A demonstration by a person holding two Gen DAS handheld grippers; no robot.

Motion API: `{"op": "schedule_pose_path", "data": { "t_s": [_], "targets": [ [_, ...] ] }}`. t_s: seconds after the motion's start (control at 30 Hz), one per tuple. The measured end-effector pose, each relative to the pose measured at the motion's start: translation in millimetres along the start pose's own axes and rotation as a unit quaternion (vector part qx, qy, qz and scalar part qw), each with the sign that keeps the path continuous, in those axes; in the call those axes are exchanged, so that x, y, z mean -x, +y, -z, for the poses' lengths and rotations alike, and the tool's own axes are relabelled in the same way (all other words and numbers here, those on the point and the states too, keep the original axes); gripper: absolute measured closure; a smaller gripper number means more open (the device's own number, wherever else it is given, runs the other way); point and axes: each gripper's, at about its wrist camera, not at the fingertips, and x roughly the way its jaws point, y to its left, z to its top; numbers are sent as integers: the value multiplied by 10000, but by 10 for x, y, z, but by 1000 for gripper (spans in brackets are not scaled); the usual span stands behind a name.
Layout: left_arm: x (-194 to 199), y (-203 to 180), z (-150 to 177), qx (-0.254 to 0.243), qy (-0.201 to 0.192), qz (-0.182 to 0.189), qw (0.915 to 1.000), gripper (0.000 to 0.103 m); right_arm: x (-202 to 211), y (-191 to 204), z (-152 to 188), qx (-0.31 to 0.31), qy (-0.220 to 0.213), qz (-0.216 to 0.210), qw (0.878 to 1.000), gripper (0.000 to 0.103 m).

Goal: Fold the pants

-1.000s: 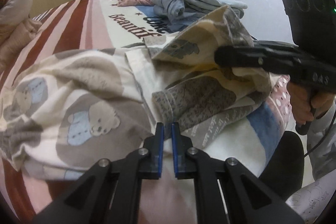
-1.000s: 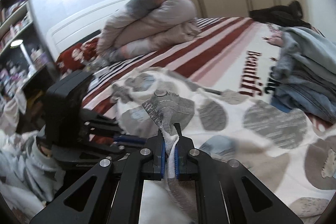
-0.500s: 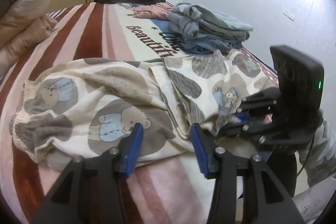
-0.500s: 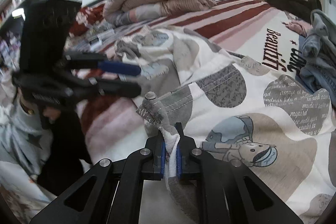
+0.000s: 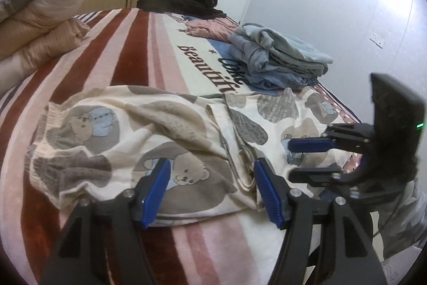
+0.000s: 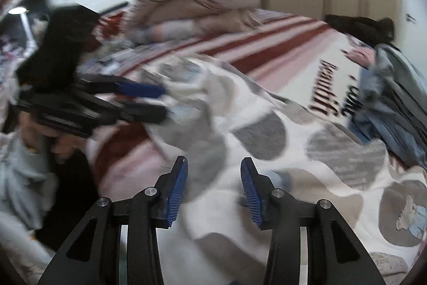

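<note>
Cream pants [image 5: 165, 140] with a bear and grey-patch print lie spread and rumpled across the striped bed; they also fill the right wrist view [image 6: 280, 151]. My left gripper [image 5: 210, 188] is open and empty just above the pants' near edge. My right gripper [image 6: 213, 188] is open and empty over the pants; it also shows at the right of the left wrist view [image 5: 304, 159]. The left gripper shows blurred at the left of the right wrist view [image 6: 157, 103].
A stack of folded blue-grey clothes [image 5: 277, 63] sits at the bed's far right side. A rolled duvet [image 5: 40, 12] lies at the head. A black garment [image 5: 184, 2] lies at the far end. The bed's near edge [image 5: 240, 245] is just below my grippers.
The right gripper let go of the pants' hem and opened. The left gripper opened wider and drew back. The pants now lie flat on the bed.
</note>
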Motion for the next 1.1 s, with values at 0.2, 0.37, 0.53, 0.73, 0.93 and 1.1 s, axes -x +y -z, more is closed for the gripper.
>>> {"op": "schedule_pose_path", "data": {
  "t_s": [0.2, 0.37, 0.53, 0.73, 0.93, 1.1],
  "targets": [
    [106, 170, 17, 235, -145, -163, 9995, 36, -315, -37, 233, -99, 238, 143, 9996, 61],
    [310, 523, 131, 848, -421, -578, 9938, 18, -136, -102, 191, -501, -1, 5, 9987, 61],
    [538, 987, 345, 1688, -688, -831, 9797, 14, 166, -128, 94, -875, -427, 15, 9952, 61],
    [531, 1439, 657, 2667, -818, -687, 9578, 10, 225, -69, 62, -1031, -462, 198, 9934, 61],
    [200, 1676, 613, 3132, -884, 39, 9456, 11, 117, -59, 74, -1257, -375, 58, 9913, 61],
    [-53, 1834, 477, 3648, -938, 94, 9263, 61, 181, -142, 49, -1571, -546, -239, 9858, 61]
  ]
}}
